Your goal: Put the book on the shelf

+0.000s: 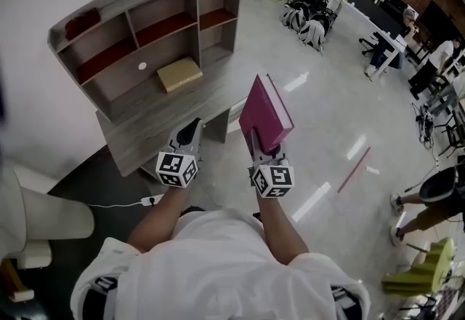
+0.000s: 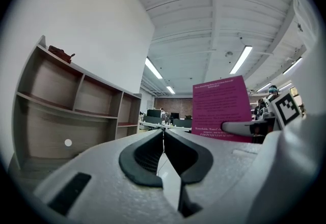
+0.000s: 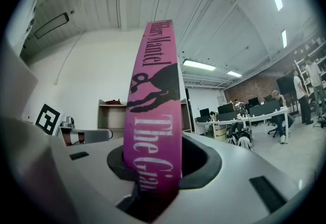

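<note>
The left gripper [image 2: 163, 134] carries nothing; its jaws are pressed together with no gap between them, and it hovers level beside the right gripper [image 1: 256, 140]. The right gripper's jaws clamp the lower end of the book [image 1: 266, 113]; the magenta book stands upright in that grip, spine toward the person, in the air over the floor [image 1: 327, 129]. The pick-up therefore looks done, while the placing is not.

Ahead and to the left stands the shelf [image 1: 190, 17], well apart from the book; its compartments look mostly free. A tan box [image 1: 179, 73] lies on the desk [image 1: 145, 126] below them, and a dark red thing [image 1: 82, 20] sits on top.

What seems left: bring the book to a compartment, set it in, release.
</note>
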Demonstrator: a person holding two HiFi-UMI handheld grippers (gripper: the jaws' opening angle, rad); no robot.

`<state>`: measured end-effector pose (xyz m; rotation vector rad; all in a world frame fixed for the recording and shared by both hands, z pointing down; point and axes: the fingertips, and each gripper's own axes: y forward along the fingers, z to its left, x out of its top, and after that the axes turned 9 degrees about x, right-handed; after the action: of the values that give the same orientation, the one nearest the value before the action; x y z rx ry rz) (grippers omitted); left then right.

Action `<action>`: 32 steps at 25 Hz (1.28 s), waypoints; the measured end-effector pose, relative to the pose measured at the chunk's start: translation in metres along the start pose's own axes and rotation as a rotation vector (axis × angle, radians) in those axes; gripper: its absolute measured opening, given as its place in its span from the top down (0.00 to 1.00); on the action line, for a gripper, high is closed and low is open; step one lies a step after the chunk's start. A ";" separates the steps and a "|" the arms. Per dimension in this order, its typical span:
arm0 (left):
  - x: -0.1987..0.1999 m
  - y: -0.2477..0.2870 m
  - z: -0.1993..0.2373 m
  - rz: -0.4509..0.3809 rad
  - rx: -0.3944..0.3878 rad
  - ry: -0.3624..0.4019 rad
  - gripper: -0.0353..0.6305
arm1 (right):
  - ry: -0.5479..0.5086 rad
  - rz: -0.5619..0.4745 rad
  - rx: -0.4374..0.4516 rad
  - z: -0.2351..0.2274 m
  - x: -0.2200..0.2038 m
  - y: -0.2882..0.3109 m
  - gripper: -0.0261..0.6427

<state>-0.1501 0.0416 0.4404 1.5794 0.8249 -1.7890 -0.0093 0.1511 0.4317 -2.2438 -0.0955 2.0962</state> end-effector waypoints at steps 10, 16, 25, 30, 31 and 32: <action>-0.014 0.013 -0.017 0.018 0.033 0.016 0.92 | 0.022 0.022 0.009 -0.033 -0.013 -0.007 0.74; -0.017 0.014 -0.011 0.015 0.046 0.014 0.92 | 0.040 0.009 0.008 -0.045 -0.018 -0.005 0.74; -0.018 0.031 0.003 0.006 0.059 0.006 0.92 | 0.059 0.002 0.036 -0.048 -0.023 0.013 0.74; -0.029 0.058 0.011 0.011 0.053 -0.023 0.92 | 0.034 0.017 0.041 -0.060 -0.028 0.033 0.74; -0.031 0.065 0.013 0.011 0.050 -0.028 0.92 | 0.030 0.020 0.039 -0.064 -0.029 0.039 0.74; -0.033 0.073 0.015 0.011 0.046 -0.032 0.92 | 0.026 0.022 0.037 -0.069 -0.030 0.045 0.74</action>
<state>-0.0991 -0.0140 0.4699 1.5778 0.7635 -1.8325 0.0574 0.1032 0.4618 -2.2611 -0.0302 2.0609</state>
